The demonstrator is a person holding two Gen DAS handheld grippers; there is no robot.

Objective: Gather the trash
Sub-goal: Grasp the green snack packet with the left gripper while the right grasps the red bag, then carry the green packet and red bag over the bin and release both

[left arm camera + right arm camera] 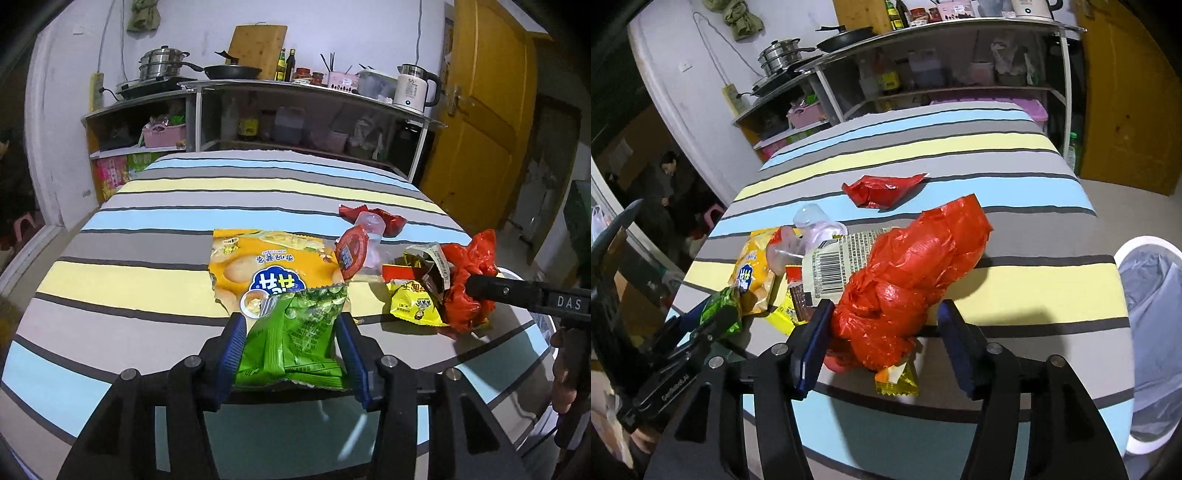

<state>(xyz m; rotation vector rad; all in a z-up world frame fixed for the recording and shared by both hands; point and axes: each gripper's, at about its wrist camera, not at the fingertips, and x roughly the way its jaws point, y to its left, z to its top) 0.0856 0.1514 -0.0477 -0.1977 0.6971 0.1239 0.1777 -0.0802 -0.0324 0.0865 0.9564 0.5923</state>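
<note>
A green snack bag point(295, 339) lies at the near edge of the striped table point(147, 192). It sits between the blue pads of my left gripper point(290, 325), whose jaws stand open around it. Behind it lie a yellow chip bag point(266, 266), a clear cup with a red lid point(351, 251) and a small yellow wrapper point(413, 302). My right gripper point(884, 314) is open around a crumpled red plastic bag point(908, 266), with a gap beside the right pad. A barcode wrapper point(834, 266) and a red wrapper point(882, 188) lie beyond it.
A white bin with a grey liner point(1156, 295) stands off the table's right edge. Behind the table is a metal shelf point(295, 88) with pots, a pan, bottles and a kettle point(413, 88). A yellow door point(487, 110) is at right. A person point(670, 173) sits at far left.
</note>
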